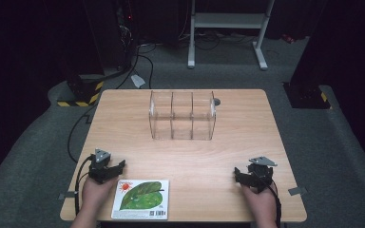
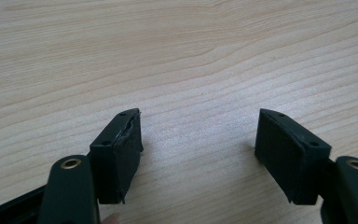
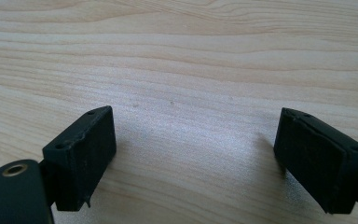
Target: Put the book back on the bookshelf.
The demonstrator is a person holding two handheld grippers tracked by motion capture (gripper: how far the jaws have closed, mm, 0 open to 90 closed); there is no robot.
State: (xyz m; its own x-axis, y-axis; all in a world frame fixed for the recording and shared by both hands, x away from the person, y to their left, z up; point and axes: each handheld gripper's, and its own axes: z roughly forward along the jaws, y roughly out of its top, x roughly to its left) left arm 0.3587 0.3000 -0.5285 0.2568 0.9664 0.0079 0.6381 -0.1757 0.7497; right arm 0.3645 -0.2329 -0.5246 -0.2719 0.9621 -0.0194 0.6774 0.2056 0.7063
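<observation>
Both my grippers rest low at the near edge of the table [image 1: 185, 156], nothing picked up yet. My left gripper [image 1: 108, 170] sits at the near left, jaws standing apart with bare wood between them; in the left gripper view the left gripper [image 2: 198, 133] has both pads clear and empty. My right gripper [image 1: 253, 176] sits at the near right, jaws spread wide too, and the right gripper view confirms it: right gripper [image 3: 196, 135] open over bare tabletop, nothing touching the pads.

The picture book [image 1: 141, 199] lies flat at the near edge, cover up with a green leaf on it, just beside my left gripper, on its right. I can't tell if the gripper's tip touches the book's corner; it looks very close. The clear organiser [image 1: 182, 115] with three upright compartments stands well apart, toward the far middle of the table, empty as far as I can see.

Judgement: this is the start step, approach not begun. The work looks like getting the book into one of the organiser's slots.

Next move calls for my left gripper to swing right onto the book's near or left edge, get one jaw under the flat cover, then close. A flat book on wood is hard to pinch; I'd likely slide it over the table edge first or steady it with the right gripper.
</observation>
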